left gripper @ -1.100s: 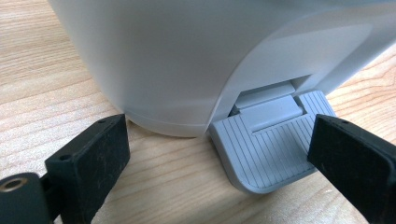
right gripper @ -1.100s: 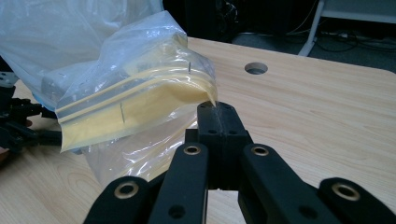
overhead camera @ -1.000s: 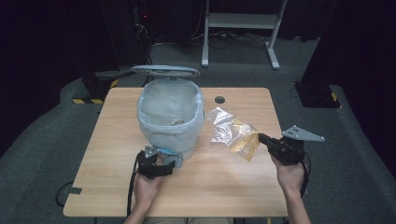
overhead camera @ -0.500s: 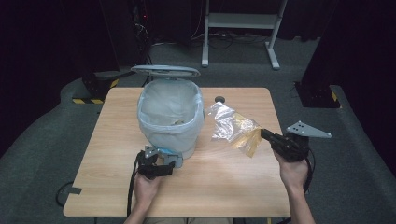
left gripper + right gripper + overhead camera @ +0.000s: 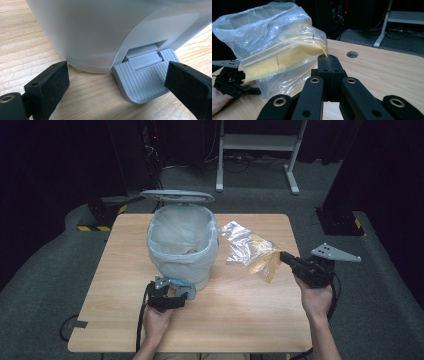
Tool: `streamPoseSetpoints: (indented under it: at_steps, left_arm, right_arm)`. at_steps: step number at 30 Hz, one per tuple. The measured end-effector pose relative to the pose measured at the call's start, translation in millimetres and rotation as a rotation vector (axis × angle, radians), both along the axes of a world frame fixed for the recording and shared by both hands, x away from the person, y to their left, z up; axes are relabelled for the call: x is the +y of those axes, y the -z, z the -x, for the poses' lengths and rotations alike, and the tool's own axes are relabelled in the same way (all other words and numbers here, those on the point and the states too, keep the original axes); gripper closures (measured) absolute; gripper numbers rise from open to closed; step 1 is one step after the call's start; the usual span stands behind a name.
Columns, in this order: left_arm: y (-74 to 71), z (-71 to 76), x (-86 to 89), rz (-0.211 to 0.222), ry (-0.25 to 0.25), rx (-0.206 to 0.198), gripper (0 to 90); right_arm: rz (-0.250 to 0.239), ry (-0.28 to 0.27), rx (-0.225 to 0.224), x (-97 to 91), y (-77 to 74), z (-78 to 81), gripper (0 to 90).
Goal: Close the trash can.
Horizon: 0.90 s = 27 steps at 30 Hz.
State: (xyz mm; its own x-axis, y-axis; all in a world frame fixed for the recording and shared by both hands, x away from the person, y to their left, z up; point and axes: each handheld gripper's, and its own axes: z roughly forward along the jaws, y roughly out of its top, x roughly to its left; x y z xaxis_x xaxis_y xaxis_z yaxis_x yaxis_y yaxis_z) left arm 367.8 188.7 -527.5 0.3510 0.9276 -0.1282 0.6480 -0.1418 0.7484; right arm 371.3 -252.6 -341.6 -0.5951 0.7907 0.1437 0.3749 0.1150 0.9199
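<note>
slightly higher than before, right gripper (image 5: 286, 258) clamping plastic bag (image 5: 248, 249)

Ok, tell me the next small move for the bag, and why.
Probably carry the plastic bag left over the bin: the right tongs are shut on its edge, the lid stands open, and the left tongs sit at the pedal.

left claw (image 5: 172, 292) spread, right claw (image 5: 283, 256) clamped, raised
</note>
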Motion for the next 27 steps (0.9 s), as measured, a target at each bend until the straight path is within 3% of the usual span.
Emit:
streamPoseSetpoints:
  at_steps: [27]
  left_arm:
    - [0.0,0.0,0.0,0.001,0.0,0.0,5.8]
  right_arm:
    - [0.0,-0.071,-0.011,23.4,-25.5,-9.8,90.0]
